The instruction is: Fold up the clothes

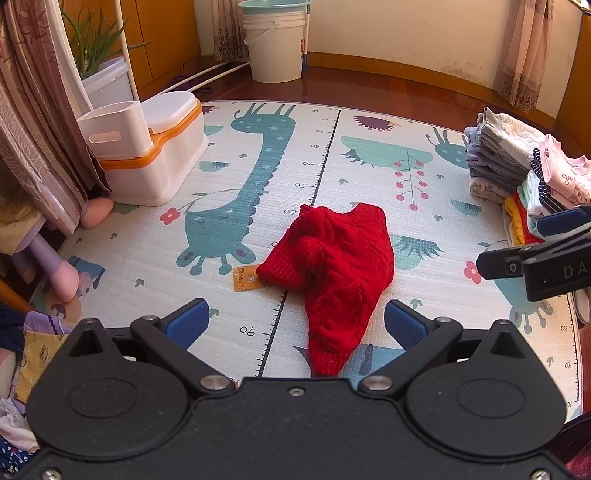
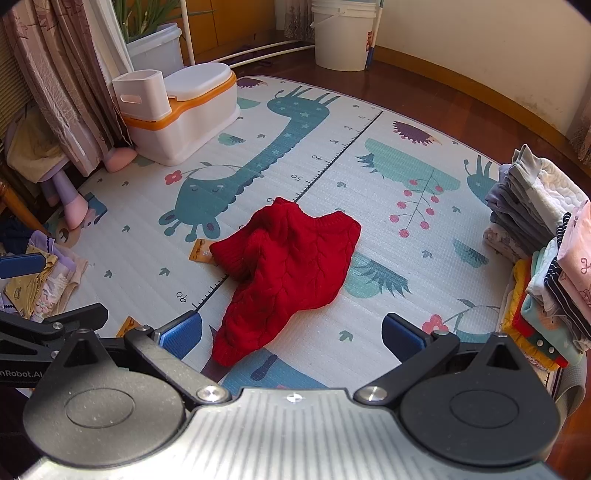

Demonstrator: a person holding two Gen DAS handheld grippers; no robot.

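Note:
A red cable-knit sweater (image 1: 332, 273) (image 2: 288, 266) lies crumpled in the middle of the play mat (image 1: 147, 251) (image 2: 369, 314), one sleeve end pointing toward me. An orange tag (image 1: 245, 278) (image 2: 201, 253) sticks out at its left edge. My left gripper (image 1: 295, 321) hovers open above the near end of the sweater, nothing between its blue pads. My right gripper (image 2: 291, 334) is open too, just short of the sleeve end, holding nothing. Each gripper shows at the edge of the other's view: the right gripper (image 1: 517, 243) at the right, the left gripper (image 2: 55, 291) at the left.
A stack of folded clothes (image 1: 517, 166) (image 2: 535, 240) stands at the mat's right edge. Loose unfolded clothes (image 1: 33, 350) (image 2: 44, 280) are heaped at the left. A white and orange potty (image 1: 155, 147) (image 2: 184, 114) sits at the back left, a white bucket (image 1: 275, 44) (image 2: 343, 33) beyond the mat.

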